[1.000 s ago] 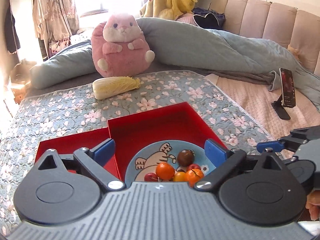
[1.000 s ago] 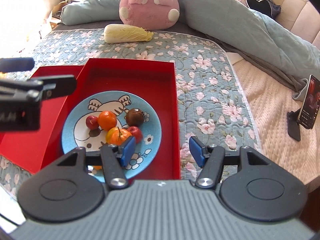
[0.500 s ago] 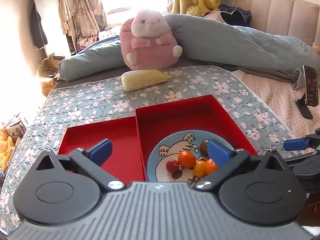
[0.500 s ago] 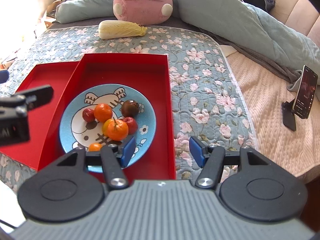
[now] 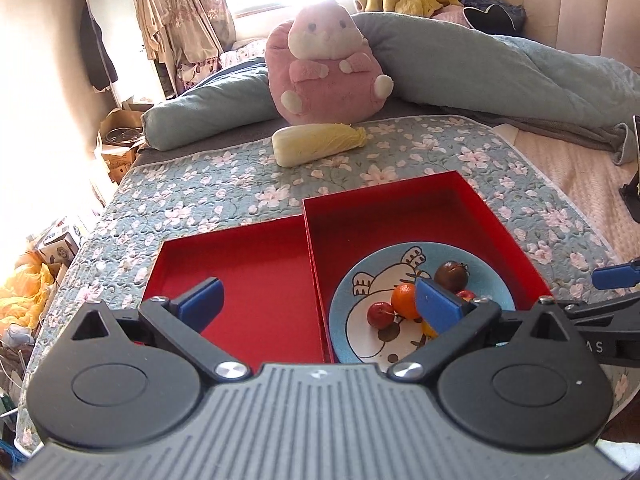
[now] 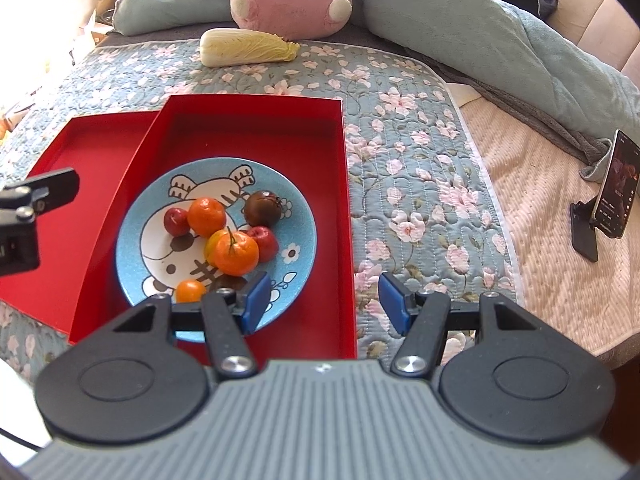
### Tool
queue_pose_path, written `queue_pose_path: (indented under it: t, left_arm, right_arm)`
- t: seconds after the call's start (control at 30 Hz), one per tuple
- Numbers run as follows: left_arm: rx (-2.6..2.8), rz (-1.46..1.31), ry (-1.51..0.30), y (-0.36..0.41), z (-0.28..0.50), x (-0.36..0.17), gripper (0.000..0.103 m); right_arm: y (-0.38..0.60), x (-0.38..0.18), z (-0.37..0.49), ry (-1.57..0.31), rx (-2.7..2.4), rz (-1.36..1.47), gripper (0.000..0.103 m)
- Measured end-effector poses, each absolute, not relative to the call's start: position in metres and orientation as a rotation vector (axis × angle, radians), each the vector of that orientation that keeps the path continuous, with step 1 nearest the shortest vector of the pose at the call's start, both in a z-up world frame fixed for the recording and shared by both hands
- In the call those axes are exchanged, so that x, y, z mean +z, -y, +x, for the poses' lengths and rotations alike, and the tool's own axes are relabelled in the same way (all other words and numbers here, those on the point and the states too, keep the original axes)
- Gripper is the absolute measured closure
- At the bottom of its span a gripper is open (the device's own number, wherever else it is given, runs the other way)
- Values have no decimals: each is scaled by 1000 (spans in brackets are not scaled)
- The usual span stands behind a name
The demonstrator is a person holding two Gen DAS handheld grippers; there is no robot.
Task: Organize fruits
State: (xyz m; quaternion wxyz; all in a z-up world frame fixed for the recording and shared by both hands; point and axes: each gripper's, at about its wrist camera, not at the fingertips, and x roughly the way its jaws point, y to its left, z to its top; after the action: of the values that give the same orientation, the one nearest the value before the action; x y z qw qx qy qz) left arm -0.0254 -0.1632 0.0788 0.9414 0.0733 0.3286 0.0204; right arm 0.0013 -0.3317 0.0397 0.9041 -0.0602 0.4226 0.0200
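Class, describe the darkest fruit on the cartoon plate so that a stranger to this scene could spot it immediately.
Find the deeper red cardboard tray on the flowered quilt; inside it sits a round blue plate with a cartoon animal. On the plate's far right side lies a round dark brown fruit. Its neighbours are bright orange tangerines and small glossy red fruits; it alone is dull brown.

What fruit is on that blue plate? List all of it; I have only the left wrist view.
Observer: Hidden from you, a stemmed tangerine lies mid-plate on the blue plate, with a yellow fruit tucked against it.
Operator: Check the near rim too.
Observer: One small orange fruit sits there.
Operator: Report the right gripper.
Observer: The right gripper is open and empty, above the right wall of the red box.
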Motion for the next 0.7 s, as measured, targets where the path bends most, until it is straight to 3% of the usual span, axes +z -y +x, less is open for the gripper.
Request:
queue_pose_path:
  t: [0.23, 0.7]
  left_arm:
    - [-62, 113, -752, 185, -42, 52, 0]
    - [-93, 145, -711, 200, -44, 46, 0]
  right_arm:
    - [329, 40, 4, -876, 48, -121, 41]
    - [326, 38, 4, -888, 57, -145, 41]
